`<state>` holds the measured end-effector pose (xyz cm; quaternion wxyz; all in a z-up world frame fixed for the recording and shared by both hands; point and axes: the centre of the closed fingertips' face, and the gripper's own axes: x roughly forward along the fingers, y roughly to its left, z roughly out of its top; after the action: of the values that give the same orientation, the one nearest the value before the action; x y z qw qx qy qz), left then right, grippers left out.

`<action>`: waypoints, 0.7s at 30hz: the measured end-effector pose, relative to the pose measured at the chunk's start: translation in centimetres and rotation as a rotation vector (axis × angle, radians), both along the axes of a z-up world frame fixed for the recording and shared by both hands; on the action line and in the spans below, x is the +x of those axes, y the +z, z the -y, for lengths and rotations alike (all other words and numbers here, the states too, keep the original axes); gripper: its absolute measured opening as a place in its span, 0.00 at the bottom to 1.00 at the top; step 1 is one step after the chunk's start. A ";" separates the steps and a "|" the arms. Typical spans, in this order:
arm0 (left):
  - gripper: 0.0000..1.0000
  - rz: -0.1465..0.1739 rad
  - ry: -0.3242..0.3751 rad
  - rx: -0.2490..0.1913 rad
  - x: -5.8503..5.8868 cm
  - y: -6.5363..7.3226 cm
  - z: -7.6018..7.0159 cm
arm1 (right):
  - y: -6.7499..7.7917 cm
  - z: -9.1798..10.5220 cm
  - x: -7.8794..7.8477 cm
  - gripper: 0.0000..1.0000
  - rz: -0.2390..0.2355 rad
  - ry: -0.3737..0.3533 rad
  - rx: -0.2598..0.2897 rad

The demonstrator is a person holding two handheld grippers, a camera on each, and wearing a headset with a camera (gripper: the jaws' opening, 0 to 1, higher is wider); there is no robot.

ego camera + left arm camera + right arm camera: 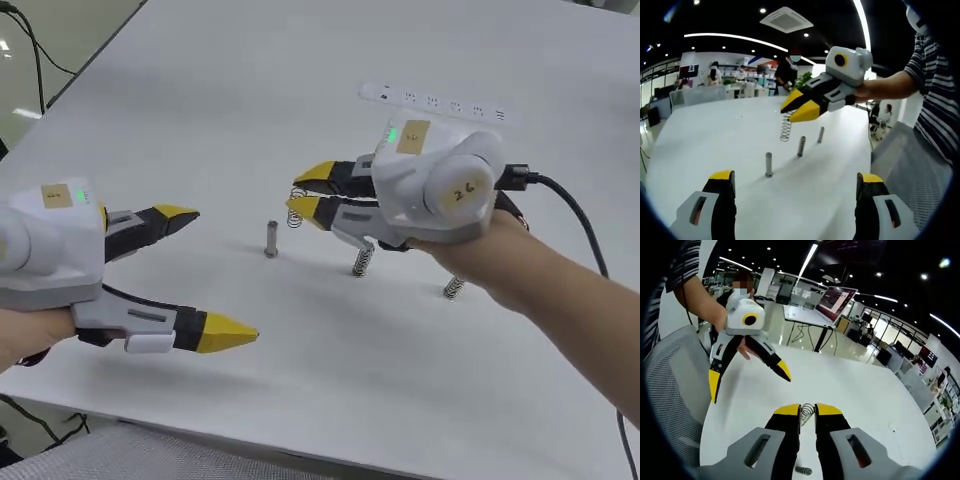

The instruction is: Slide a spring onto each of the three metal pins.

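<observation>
Three short metal pins stand in a row on the white table [200, 90]. The left pin [271, 240] is bare. The middle pin [362, 262] and the right pin [453, 288] each carry a spring. My right gripper [308, 193] is shut on a loose spring [295, 208], held in the air just above and right of the bare pin. In the right gripper view the spring [807, 415] is pinched between the yellow tips. My left gripper [205, 273] stands open with nothing in it, left of the pins. From the left gripper view the bare pin [768, 164] is nearest.
A white power strip [430, 100] lies at the back of the table, and a black cable [585, 240] trails from the right gripper. A grey mesh chair [150, 455] sits at the near table edge. People stand in the office behind.
</observation>
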<state>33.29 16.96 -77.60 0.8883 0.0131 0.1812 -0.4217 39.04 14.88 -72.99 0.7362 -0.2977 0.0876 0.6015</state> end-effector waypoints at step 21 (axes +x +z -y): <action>0.97 0.004 -0.003 0.005 -0.2 0.0 0.2 | -1.7 -2.2 1.5 0.08 -0.075 -0.033 -0.004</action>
<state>33.04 16.79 -77.57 0.8879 0.0165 0.1807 -0.4227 40.50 17.05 -74.67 0.7418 -0.2746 0.1214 0.5997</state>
